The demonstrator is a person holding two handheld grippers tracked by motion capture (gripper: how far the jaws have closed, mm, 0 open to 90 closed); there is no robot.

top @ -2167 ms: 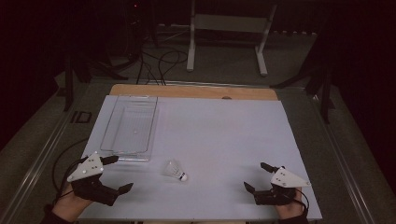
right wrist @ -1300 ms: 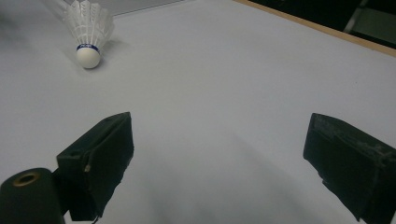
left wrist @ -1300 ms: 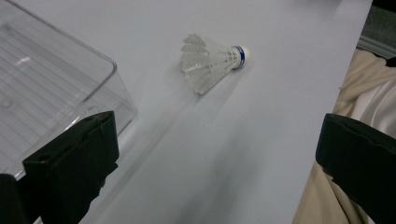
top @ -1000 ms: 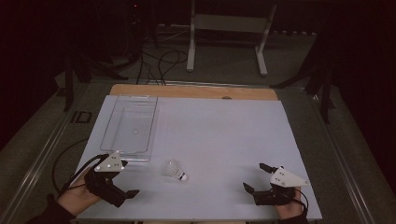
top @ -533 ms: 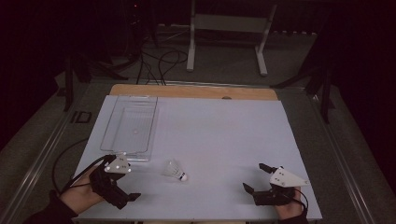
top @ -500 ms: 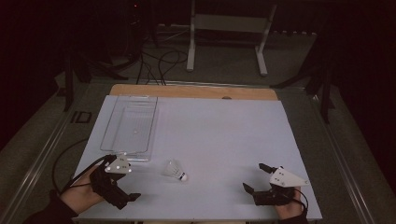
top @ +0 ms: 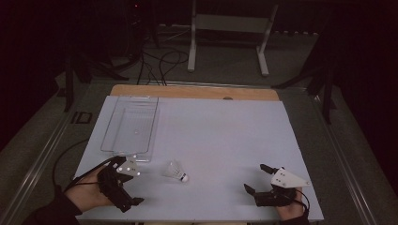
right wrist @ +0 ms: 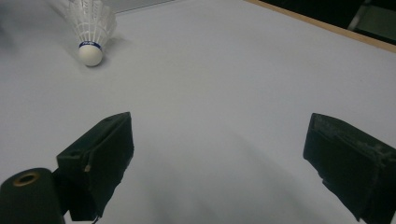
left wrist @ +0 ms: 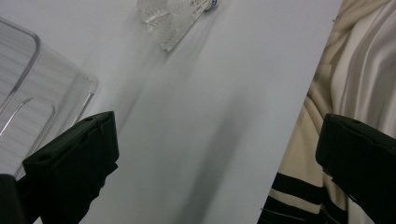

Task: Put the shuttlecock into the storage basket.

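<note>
The shuttlecock (top: 175, 170) lies on the sheet (top: 225, 136) low in the frame, just right of the left gripper (top: 126, 183), cork toward lower right. The right gripper (top: 259, 180) sits well apart at lower right. Both stand wide open and empty. The tray (top: 131, 125) is upper left; the shuttlecock's skirt is cropped in both gripper views.

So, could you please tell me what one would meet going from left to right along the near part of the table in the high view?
Left gripper → shuttlecock → right gripper. The clear tray sits farther back, above the left gripper, so it is left out of this order.
</note>
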